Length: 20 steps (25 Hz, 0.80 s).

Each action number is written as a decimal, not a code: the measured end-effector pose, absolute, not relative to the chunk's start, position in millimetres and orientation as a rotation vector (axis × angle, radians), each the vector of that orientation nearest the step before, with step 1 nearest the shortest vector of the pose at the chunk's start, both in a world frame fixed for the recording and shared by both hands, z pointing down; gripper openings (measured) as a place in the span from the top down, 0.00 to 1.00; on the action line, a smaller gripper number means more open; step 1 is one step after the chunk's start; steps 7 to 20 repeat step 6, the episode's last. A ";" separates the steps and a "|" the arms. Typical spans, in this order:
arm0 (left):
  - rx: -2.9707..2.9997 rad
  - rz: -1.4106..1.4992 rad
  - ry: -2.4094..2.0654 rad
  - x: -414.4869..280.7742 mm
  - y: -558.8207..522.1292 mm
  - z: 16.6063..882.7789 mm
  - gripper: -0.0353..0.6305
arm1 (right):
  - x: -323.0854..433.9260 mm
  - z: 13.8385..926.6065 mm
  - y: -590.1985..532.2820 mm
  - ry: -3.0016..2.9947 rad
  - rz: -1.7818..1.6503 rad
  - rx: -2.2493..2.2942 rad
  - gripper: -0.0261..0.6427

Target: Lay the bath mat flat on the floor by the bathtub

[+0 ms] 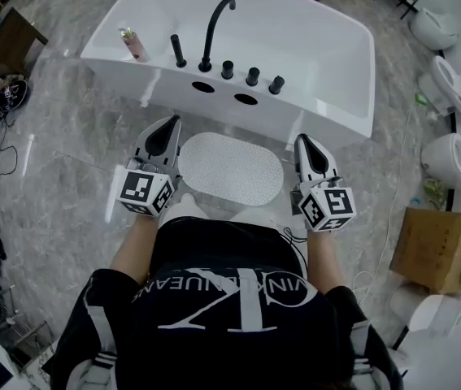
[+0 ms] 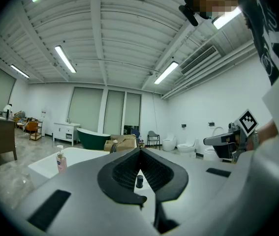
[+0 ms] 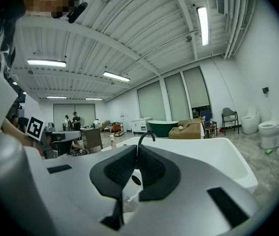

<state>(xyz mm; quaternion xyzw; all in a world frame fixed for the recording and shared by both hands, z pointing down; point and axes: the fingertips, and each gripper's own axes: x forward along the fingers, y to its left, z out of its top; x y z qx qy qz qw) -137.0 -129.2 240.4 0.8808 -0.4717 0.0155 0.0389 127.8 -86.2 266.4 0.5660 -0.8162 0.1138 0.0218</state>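
Head view: bath mat (image 1: 232, 167) lies flat on the floor (image 1: 67, 193), bathtub (image 1: 328, 51) at its 12 o'clock. Left gripper (image 1: 167, 128) hovers at the mat's 9 o'clock, right gripper (image 1: 305, 143) at 3 o'clock.

Left gripper view: jaws narrow, tips meeting, nothing between.

Right gripper view: jaws likewise narrow and empty, faucet (image 3: 146, 136) at 12 o'clock.

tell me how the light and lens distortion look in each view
Head view: even overhead light, soft glare on the glossy bathtub and floor, edges bowed outward. Left gripper view: heavy fisheye, ceiling lights curved, corners black. Right gripper view: same fisheye, the tube light blown out.
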 end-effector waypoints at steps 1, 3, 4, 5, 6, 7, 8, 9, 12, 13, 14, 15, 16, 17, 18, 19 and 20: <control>2.700 0.049 -1.447 -137.0 -129.3 240.8 0.93 | 127.4 266.7 -86.3 -2.531 0.352 1.751 0.92; 2.698 0.053 -1.448 -136.8 -130.2 240.9 0.93 | 126.7 267.7 -87.1 -2.530 0.350 1.745 0.92; 2.696 0.056 -1.449 -136.8 -131.0 240.6 0.93 | 126.4 268.3 -87.7 -2.530 0.350 1.743 0.92; 2.694 0.059 -1.449 -136.6 -131.8 240.3 0.93 | 126.0 268.9 -88.2 -2.529 0.350 1.741 0.92; 2.692 0.063 -1.449 -136.5 -132.7 240.0 0.93 | 125.7 269.4 -88.8 -2.528 0.350 1.740 0.92; 2.692 0.063 -1.449 -136.5 -132.7 240.0 0.93 | 125.7 269.4 -88.8 -2.528 0.350 1.740 0.92; 2.692 0.063 -1.449 -136.5 -132.7 240.0 0.93 | 125.7 269.4 -88.8 -2.528 0.350 1.740 0.92; 2.692 0.063 -1.449 -136.5 -132.7 240.0 0.93 | 125.7 269.4 -88.8 -2.528 0.350 1.740 0.92; 2.692 0.063 -1.449 -136.5 -132.7 240.0 0.93 | 125.7 269.4 -88.8 -2.528 0.350 1.740 0.92; 2.692 0.063 -1.449 -136.5 -132.7 240.0 0.93 | 125.7 269.4 -88.8 -2.528 0.350 1.740 0.92; 2.692 0.063 -1.449 -136.5 -132.7 240.0 0.93 | 125.7 269.4 -88.8 -2.528 0.350 1.740 0.92; 2.692 0.063 -1.449 -136.5 -132.7 240.0 0.93 | 125.7 269.4 -88.8 -2.528 0.350 1.740 0.92; 2.692 0.063 -1.449 -136.5 -132.7 240.0 0.93 | 125.7 269.4 -88.8 -2.528 0.350 1.740 0.92; 2.692 0.063 -1.449 -136.5 -132.7 240.0 0.93 | 125.7 269.4 -88.8 -2.528 0.350 1.740 0.92; 2.692 0.063 -1.449 -136.5 -132.7 240.0 0.93 | 125.7 269.4 -88.8 -2.528 0.350 1.740 0.92; 2.692 0.063 -1.449 -136.5 -132.7 240.0 0.93 | 125.7 269.4 -88.8 -2.528 0.350 1.740 0.92; 2.692 0.063 -1.449 -136.5 -132.7 240.0 0.93 | 125.7 269.4 -88.8 -2.528 0.350 1.740 0.92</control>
